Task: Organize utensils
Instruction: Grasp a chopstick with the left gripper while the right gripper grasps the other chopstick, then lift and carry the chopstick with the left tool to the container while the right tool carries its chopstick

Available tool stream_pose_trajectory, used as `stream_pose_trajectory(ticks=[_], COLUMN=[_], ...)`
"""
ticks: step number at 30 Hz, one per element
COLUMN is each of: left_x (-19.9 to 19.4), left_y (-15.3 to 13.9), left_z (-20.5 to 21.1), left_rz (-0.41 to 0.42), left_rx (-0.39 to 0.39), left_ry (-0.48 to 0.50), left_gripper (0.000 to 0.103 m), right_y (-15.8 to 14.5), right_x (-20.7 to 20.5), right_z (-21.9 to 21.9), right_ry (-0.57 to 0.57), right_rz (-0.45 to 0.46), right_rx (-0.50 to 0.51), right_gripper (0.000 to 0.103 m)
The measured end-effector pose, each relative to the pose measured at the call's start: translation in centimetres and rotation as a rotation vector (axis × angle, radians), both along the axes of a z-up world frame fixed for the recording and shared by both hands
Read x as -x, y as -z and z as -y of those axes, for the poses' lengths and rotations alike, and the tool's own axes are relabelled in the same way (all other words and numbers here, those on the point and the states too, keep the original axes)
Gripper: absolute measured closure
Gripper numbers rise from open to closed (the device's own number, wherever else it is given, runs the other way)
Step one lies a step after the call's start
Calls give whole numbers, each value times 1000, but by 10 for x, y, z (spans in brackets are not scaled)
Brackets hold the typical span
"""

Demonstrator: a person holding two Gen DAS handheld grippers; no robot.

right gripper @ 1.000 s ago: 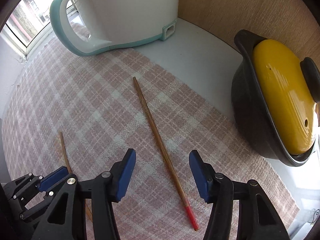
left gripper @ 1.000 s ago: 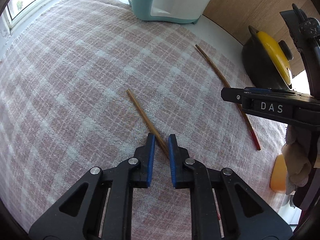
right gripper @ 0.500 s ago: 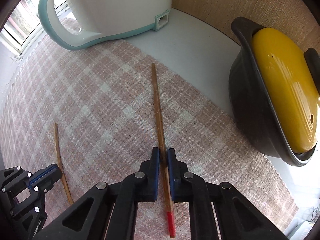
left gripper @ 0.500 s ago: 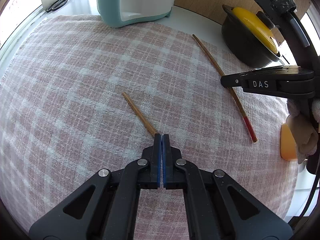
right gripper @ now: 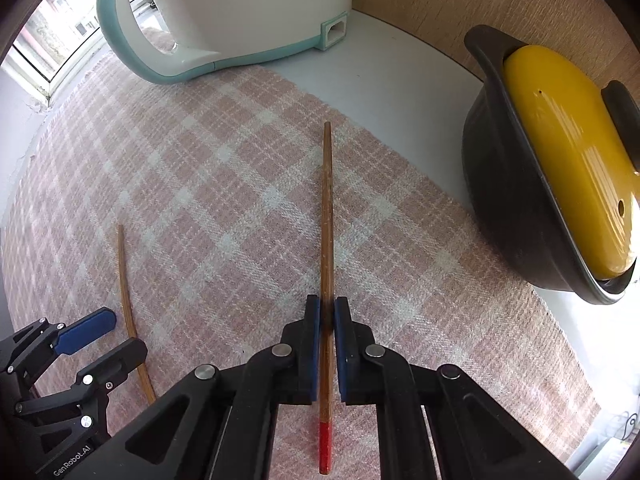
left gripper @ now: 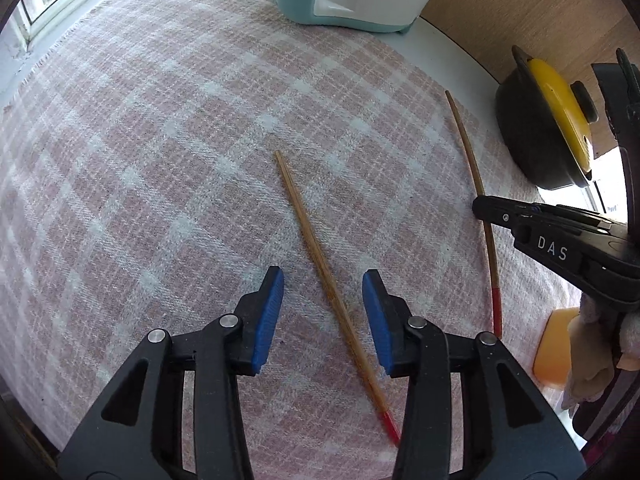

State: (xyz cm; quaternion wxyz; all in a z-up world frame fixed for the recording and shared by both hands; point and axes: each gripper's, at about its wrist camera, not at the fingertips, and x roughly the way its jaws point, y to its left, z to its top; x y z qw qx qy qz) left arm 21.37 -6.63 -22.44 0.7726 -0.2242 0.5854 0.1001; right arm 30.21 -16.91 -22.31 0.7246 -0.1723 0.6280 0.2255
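Observation:
Two wooden chopsticks with red ends lie on a pink checked cloth (left gripper: 160, 140). The first chopstick (left gripper: 320, 264) rests flat on the cloth between the blue pads of my left gripper (left gripper: 323, 276). Those jaws are opening and the pads stand clear of it on both sides. In the right wrist view, my right gripper (right gripper: 328, 304) is shut on the second chopstick (right gripper: 327, 208), gripping it near its red end while its thin tip points away. The left gripper (right gripper: 120, 334) and the first chopstick (right gripper: 126, 292) show at that view's lower left.
A white and teal appliance (right gripper: 224, 12) stands at the far edge of the cloth. A black pot with a yellow lid (right gripper: 560, 168) sits to the right against a wooden wall. An orange object (left gripper: 556, 344) lies near the right edge. A window runs along the left.
My left gripper closed on the first chopstick, then opened again, leaving it on the cloth. My right gripper went from open to shut on the second chopstick.

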Motion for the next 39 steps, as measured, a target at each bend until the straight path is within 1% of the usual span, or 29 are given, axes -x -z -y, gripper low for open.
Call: stream_pose_trajectory(ticks=[3, 4, 5, 6, 7, 8, 9, 10, 11, 12, 13, 16, 18, 20, 22, 25, 27, 34, 36, 39], left_x=[4, 2, 1, -3, -4, -5, -6, -7, -6, -5, -3, 1, 3, 5, 6, 11, 17, 35, 44, 54], left_y=[2, 3, 3, 6, 7, 7, 7, 8, 8, 8, 7, 4, 5, 3, 2, -2, -12, -47, -58, -77], left_z=[14, 20, 24, 22, 23, 23, 22, 21, 18, 17, 11, -2, -5, -9, -14, -22, -33, -40, -37, -24], left_rz=[-12, -17, -25, -25, -20, -16, -17, -18, -18, -18, -16, -16, -13, -9, 4, 31, 58, 167, 200, 244], left_rx=[-73, -103, -141, -178, -197, -199, -193, -187, -182, -174, -158, -142, -137, -124, -109, -76, -79, -66, -65, -62], left_ry=[-8, -3, -4, 0, 4, -2, -4, -3, -1, -1, 2, 22, 40, 42, 35, 25, 36, 46, 61, 85], left_gripper=[62, 63, 74, 79, 89, 92, 93, 95, 97, 98, 98, 99, 99, 99, 100, 100, 100, 100, 100, 100], right_y=[-1, -1, -4, -5, -4, -6, -5, -4, -4, -4, -4, 1, 0, -3, -5, -15, -16, -56, -69, -87], right_x=[6, 7, 4, 4, 5, 3, 2, 1, 1, 0, -1, -2, -2, -1, 1, -8, -9, 10, 16, 31], right_z=[8, 9, 13, 15, 18, 20, 20, 17, 15, 13, 12, 6, 0, 2, 0, -9, -12, 2, 11, 24], right_ry=[4, 0, -6, -11, -18, -26, -39, -55, -64, -72, -81, -99, -117, -118, -123, -103, -88, -47, -21, 9], right_rz=[-9, -10, -13, -16, -16, -17, -27, -38, -29, -17, -15, -31, -11, -3, 10, 6, 7, 53, 61, 111], right_rx=[-4, -3, -2, -4, -3, -2, -4, -1, 10, 25, 28, 25, 34, 31, 40, 29, 10, -99, -145, -186], right_gripper=[99, 99, 99, 99, 99, 98, 98, 95, 85, 81, 78, 78, 79, 90, 99, 99, 99, 99, 99, 99])
